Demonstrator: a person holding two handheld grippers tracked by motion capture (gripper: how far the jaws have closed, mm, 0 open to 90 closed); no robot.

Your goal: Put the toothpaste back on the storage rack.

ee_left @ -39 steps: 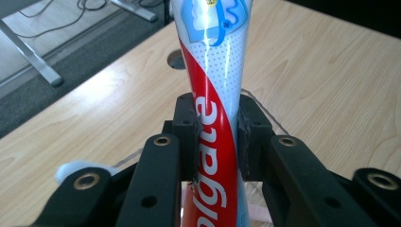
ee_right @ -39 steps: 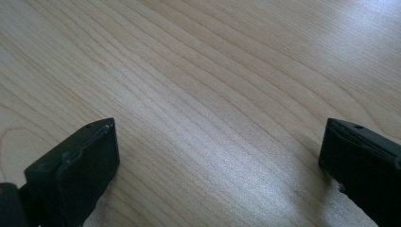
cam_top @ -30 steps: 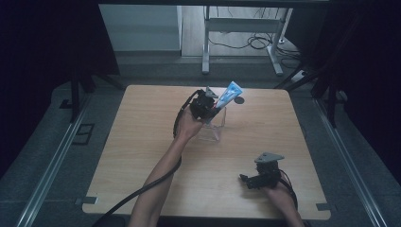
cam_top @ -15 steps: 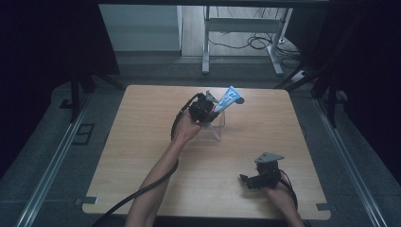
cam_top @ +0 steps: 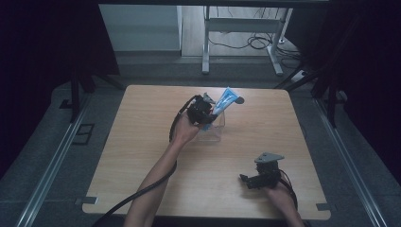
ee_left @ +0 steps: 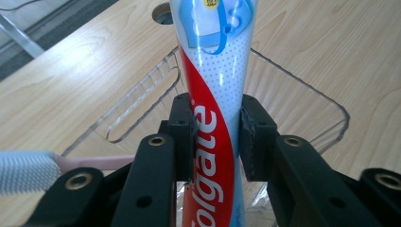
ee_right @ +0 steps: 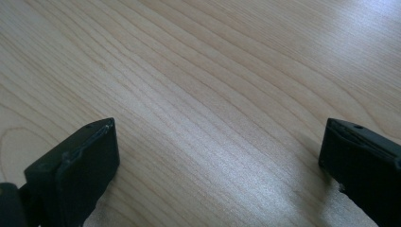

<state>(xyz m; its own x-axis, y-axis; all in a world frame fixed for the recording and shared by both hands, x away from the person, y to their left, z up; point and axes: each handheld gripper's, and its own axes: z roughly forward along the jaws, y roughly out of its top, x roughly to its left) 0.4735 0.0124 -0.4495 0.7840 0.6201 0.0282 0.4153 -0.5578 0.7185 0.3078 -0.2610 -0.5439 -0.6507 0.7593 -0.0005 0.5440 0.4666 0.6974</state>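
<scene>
Toothpaste tube [ee_left: 215, 94] pinched in left gripper [ee_left: 215, 137] above clear plastic bin [ee_left: 331, 113], pink toothbrush [ee_left: 28, 170] already inside. Still to lower and release. Right gripper [ee_right: 217, 156] spread, idle over bare surface [ee_right: 213, 71].

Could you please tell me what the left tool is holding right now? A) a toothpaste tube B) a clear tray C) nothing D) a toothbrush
A: in the left gripper view the pads of the left tool press both sides of the toothpaste tube, above the clear tray.
</scene>
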